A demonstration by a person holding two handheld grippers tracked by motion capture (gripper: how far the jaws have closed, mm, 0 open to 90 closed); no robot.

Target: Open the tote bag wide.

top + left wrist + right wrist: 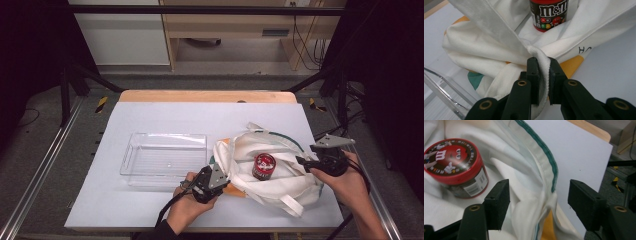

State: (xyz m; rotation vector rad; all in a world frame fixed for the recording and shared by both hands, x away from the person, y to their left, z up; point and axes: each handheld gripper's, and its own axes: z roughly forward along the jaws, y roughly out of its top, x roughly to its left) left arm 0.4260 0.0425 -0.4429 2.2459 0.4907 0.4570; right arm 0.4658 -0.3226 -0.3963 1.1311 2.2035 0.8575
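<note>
the table (150, 210) with its pale sheet carries everything here. on its left half sits a clear plastic tray (165, 159), with nothing in it as far as the high view shows. just right of the tray lies a white cloth bag (295, 172), rumpled and spread open, with a green-trimmed rim and some yellow and teal print peeking out underneath.

inside the open mouth of the bag stands the red m&m's jar (264, 166), upright, lid on, resting on the bag's inner cloth, roughly midway between the 2 grippers.

the left gripper (212, 181) sits at the bag's near-left edge; in the left gripper view its 2 black jaws are pressed together on a bunched fold of the white cloth (541, 67), pinching it firmly. the right gripper (306, 162) is at the bag's right side; in the right gripper view its jaws stand spread wide, with the green-trimmed rim (544, 160) lying between them but neither pad touching it.

as a judgement: the bag is held open on 1 side and the jar is exposed, so the opening part looks done. what seems left is for the free right gripper to close on the jar, lift it clear of the cloth and set it in the tray, which waits unfilled.
</note>
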